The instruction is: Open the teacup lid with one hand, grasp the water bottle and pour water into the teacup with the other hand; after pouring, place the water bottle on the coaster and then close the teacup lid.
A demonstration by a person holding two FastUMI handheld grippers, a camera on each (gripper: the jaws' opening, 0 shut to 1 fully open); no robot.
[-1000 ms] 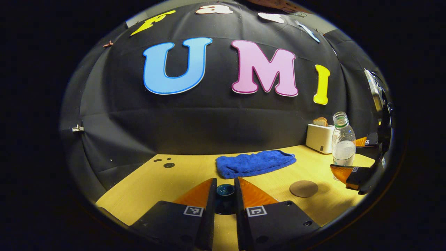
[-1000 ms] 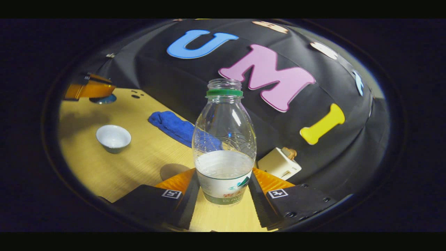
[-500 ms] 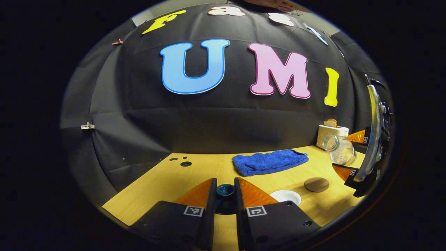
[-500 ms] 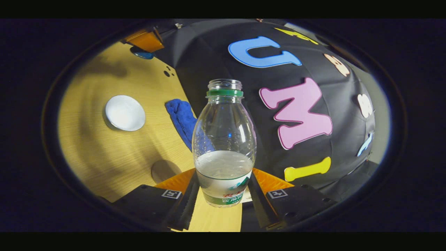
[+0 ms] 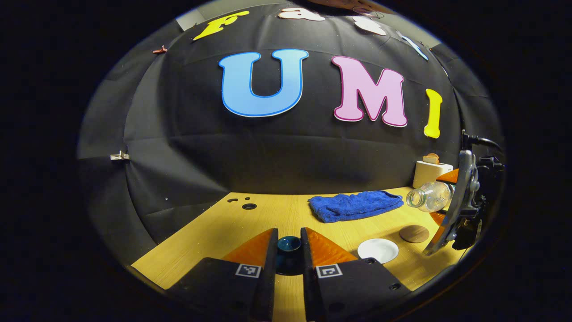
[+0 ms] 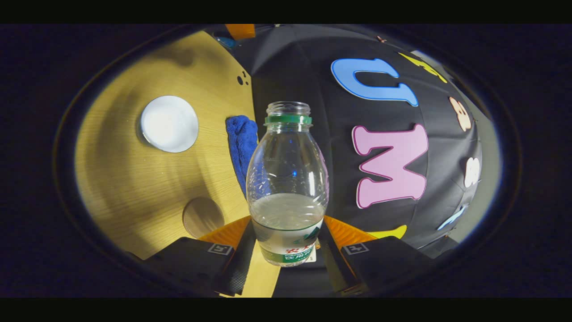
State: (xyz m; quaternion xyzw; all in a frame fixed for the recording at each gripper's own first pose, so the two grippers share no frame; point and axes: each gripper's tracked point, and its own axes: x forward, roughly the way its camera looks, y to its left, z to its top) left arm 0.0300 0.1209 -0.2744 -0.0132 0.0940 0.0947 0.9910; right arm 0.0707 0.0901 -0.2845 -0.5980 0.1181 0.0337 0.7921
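- Bench (image 5: 277, 214): flat wood-grain top, pale yellow, with small dark holes near its far edge
- Towel (image 5: 355, 205): blue, soft pile, folded into a rough oblong, lying on the bench near the back wall; seen also in the right gripper view (image 6: 241, 143)
- Toaster (image 5: 431, 172): white, boxy, a slice of bread standing in its slot, at the far right corner of the bench
- Water bottle (image 6: 287, 188): clear ribbed plastic, rounded shoulders, green neck ring, no cap, water in the lower part, printed label round the base; in the left gripper view (image 5: 429, 197) it lies tipped on its side in the air, mouth towards the teacup side
- Right tongs (image 6: 286, 250): both fingers press the bottle's labelled base, one on each side
- Teacup (image 5: 378, 250): round, white inside, uncovered, on the bench just left of the coaster; below the bottle's mouth in the right gripper view (image 6: 169, 124)
- Coaster (image 5: 414, 233): thin brown disc, flat on the bench, bare
- Left tongs (image 5: 288, 250): narrow, closed on the teacup lid
- Teacup lid (image 5: 288, 245): small, dark blue, glossy, held between the fingers above the bench
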